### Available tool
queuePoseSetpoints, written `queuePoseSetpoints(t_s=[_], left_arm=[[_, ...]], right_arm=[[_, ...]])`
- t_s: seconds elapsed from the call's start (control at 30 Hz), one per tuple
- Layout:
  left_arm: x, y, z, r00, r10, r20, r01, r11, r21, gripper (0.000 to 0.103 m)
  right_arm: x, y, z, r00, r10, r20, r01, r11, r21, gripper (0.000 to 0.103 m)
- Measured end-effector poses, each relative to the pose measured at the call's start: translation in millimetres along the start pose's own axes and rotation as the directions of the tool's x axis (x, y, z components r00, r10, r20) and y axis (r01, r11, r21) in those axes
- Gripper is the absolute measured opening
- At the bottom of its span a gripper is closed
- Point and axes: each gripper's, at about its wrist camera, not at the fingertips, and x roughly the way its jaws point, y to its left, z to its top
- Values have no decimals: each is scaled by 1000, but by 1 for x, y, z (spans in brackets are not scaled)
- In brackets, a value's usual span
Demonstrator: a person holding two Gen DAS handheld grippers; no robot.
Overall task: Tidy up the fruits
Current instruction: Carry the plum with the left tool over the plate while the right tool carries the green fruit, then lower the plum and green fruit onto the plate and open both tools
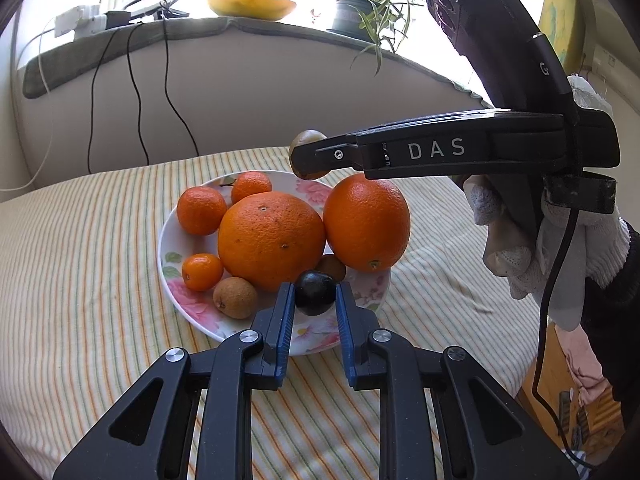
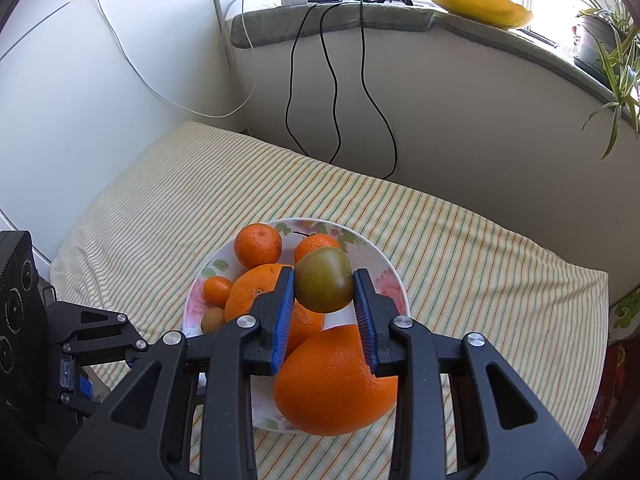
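Observation:
A floral plate on the striped cloth holds two big oranges, several small tangerines and a brown kiwi-like fruit. My left gripper is shut on a dark plum at the plate's near edge. My right gripper is shut on a green-brown fruit and holds it above the plate; it shows in the left wrist view over the plate's far side.
A striped cloth covers the table. The wall and a window ledge with dangling black cables, a yellow bowl and a potted plant lie behind. The table edge drops off at right.

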Motion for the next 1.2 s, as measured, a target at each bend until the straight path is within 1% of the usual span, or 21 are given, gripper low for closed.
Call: queuePoseSetpoints(t_s=[0.23,0.3,0.33,0.37,0.4,0.43,0.53,0.6,0.63,0.7,0.77,0.8,1.03,1.2], left_arm=[[-1,0,0,1000,0,4,0,1000,-1,20],[-1,0,0,1000,3,5,-3,1000,1,21],[-1,0,0,1000,3,5,-3,1000,1,22],[-2,0,0,1000,2,7,-2,1000,1,26],[-2,0,0,1000,3,9,-3,1000,1,30],[-2,0,0,1000,4,10,-4,1000,1,31],[-2,1,1,1000,10,12,-10,1000,1,39],[-3,1,1,1000,15,19,-15,1000,0,54],[-4,1,1,1000,16,22,-16,1000,0,57],[-6,0,2,999,18,27,-18,1000,-1,68],[-7,0,2,999,25,33,-24,1000,-1,75],[-8,0,2,999,28,32,-28,1000,-1,79],[-5,0,2,998,53,22,-52,999,-8,80],[-7,0,1,998,59,28,-58,998,-14,80]], right_arm=[[3,0,0,1000,-1,-6,1,1000,1,32],[3,-1,0,1000,-1,-6,1,1000,2,34],[3,-1,0,1000,-2,-4,2,1000,1,38],[2,-1,0,1000,-3,0,3,1000,0,46],[1,0,0,1000,-6,7,6,1000,-1,49],[0,0,1,1000,-5,11,5,1000,-2,52],[-3,1,1,1000,0,17,0,1000,-6,54],[-4,3,2,1000,-7,21,7,1000,-13,60],[-4,3,1,1000,-8,23,8,1000,-16,63],[-4,4,1,1000,-2,25,2,1000,-17,68],[-5,5,1,1000,2,30,-1,1000,-20,76],[-6,6,1,999,2,35,-1,1000,-21,78],[-10,10,2,999,2,52,-1,1000,-31,86],[-13,9,2,998,7,63,-5,1000,-20,86]])
